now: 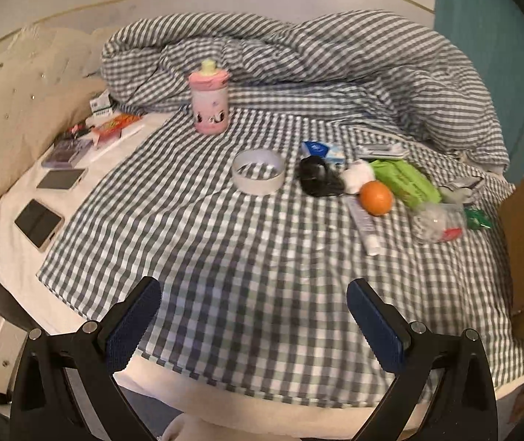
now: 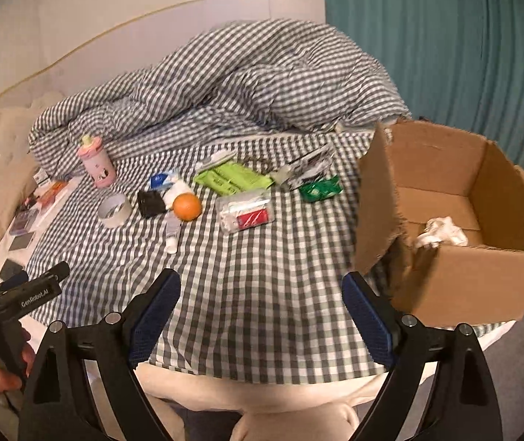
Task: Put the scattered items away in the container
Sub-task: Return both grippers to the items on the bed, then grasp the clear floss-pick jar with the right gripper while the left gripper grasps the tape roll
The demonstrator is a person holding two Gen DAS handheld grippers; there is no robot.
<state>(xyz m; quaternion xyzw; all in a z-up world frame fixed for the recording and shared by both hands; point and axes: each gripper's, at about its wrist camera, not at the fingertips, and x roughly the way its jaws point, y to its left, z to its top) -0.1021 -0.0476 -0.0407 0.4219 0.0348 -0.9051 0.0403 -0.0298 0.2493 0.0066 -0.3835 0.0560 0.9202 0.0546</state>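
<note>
Both grippers were held wide open and empty above the near edge of the bed – the left gripper (image 1: 254, 321) and the right gripper (image 2: 260, 316). Scattered items lay ahead of them, the orange (image 2: 187, 206) near the middle, and the cardboard box (image 2: 456, 220) stood to the right. So the right gripper seemed nearer to the box – and to the clear plastic case (image 2: 245, 212).

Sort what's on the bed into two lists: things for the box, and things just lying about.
For the job: cardboard box, orange, tape roll, pink bottle, tube, green packet, clear pouch.

Lying about: crumpled duvet, phones, pillow.
</note>
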